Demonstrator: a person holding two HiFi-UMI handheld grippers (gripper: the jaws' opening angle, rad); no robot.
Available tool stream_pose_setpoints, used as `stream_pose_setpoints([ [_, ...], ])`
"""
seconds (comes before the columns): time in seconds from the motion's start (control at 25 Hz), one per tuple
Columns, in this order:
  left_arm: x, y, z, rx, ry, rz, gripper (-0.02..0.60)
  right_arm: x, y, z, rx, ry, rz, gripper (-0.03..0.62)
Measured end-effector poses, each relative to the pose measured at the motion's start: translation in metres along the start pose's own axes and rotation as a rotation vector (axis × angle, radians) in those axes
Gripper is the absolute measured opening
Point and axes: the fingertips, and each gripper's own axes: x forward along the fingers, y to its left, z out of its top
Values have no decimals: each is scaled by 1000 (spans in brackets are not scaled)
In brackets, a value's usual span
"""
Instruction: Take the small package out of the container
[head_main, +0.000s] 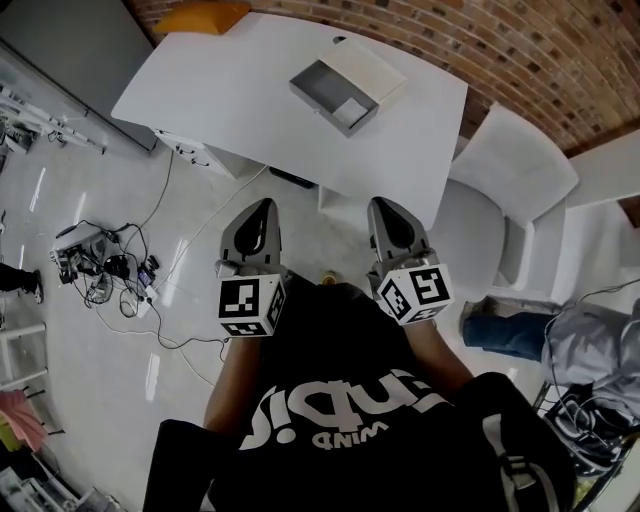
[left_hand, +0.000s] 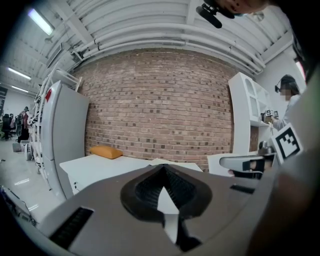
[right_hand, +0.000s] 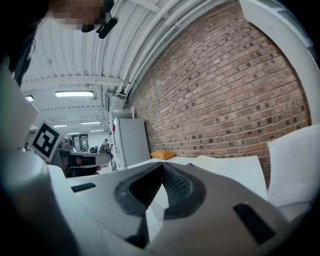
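Approach: both jaws together, nothing held
Left hand-held gripper (head_main: 262, 205) and right hand-held gripper (head_main: 386, 205) are well short of the bench (head_main: 220, 90). The small package (head_main: 352, 109) sits in the container (head_main: 312, 93) ahead. Open one before reaching in.

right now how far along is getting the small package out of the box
Done: nothing yet. The box sits open on the table, with what looks like the package inside it.
In hand: nothing. The left gripper and right gripper are both shut and empty, held short of the table.
Left: reach the box, open a gripper, grip the package and lift it out.
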Motion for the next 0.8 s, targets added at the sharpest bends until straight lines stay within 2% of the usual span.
stream_pose_setpoints([
  [0.36,18,7,-1,-5,1,37,5,21,-12,-9,9,22,33,-2],
  [0.8,69,22,6,-12,8,-1,5,66,-33,0,-2,32,18,-2],
])
